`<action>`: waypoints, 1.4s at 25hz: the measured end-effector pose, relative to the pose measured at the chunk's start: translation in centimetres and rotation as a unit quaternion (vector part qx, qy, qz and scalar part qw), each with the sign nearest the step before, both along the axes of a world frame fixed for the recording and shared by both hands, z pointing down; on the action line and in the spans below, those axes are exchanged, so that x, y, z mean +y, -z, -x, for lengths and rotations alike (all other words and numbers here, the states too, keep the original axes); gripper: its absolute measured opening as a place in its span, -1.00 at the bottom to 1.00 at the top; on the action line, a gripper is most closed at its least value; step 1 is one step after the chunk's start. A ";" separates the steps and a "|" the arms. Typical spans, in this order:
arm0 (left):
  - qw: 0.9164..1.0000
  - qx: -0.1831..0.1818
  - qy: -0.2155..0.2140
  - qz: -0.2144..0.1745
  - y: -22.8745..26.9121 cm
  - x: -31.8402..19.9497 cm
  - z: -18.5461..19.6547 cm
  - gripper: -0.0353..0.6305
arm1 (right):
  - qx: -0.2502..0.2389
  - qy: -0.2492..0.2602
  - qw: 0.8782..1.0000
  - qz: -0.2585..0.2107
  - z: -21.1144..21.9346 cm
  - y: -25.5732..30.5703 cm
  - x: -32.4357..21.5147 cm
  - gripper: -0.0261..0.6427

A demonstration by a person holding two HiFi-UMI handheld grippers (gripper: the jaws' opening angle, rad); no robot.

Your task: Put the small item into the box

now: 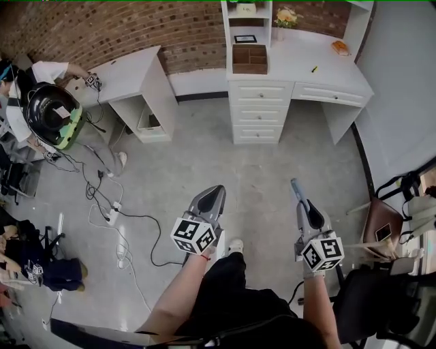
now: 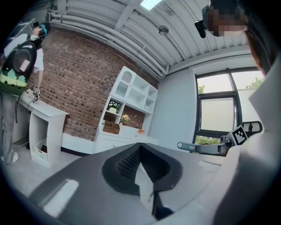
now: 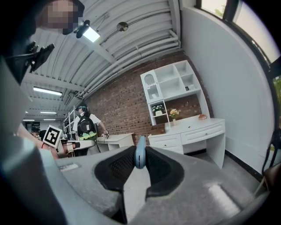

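A brown wooden box [image 1: 250,58] stands on the white desk [image 1: 320,71] far ahead; it also shows as the box [image 2: 111,128] and the box [image 3: 158,128]. My right gripper [image 1: 297,193] is shut on a small, slim light-blue item [image 3: 139,152], which sticks up between the pads; the item [image 1: 295,185] points toward the desk. My left gripper [image 1: 212,196] is shut with nothing in it, its ribbed pads [image 2: 127,158] meeting at the tip. Both grippers hang over the grey floor, well short of the desk. The right gripper [image 2: 199,147] also appears in the left gripper view.
A second white desk [image 1: 133,73] stands at the left, with a person wearing a black backpack [image 1: 46,112] beside it. Cables and a power strip [image 1: 112,213] lie on the floor at left. A chair with a bag [image 1: 385,225] sits at right. A white shelf unit [image 1: 248,17] tops the desk.
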State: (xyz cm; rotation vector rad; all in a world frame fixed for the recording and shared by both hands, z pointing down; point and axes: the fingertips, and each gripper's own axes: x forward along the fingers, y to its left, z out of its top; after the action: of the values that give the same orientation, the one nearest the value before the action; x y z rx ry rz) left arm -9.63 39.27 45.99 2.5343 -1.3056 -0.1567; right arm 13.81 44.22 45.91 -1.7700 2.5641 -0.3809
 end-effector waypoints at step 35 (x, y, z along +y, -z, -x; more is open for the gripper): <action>1.000 0.023 0.014 0.005 -1.5 -17.4 4.8 -0.89 | -0.035 -0.027 0.999 0.006 2.7 -1.1 -18.4 -0.72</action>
State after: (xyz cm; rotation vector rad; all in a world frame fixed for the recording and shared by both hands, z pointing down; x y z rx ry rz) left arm -14.42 21.88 47.50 2.4904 -1.3211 -0.2140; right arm 11.06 25.84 46.96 -1.7917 2.4674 -0.4478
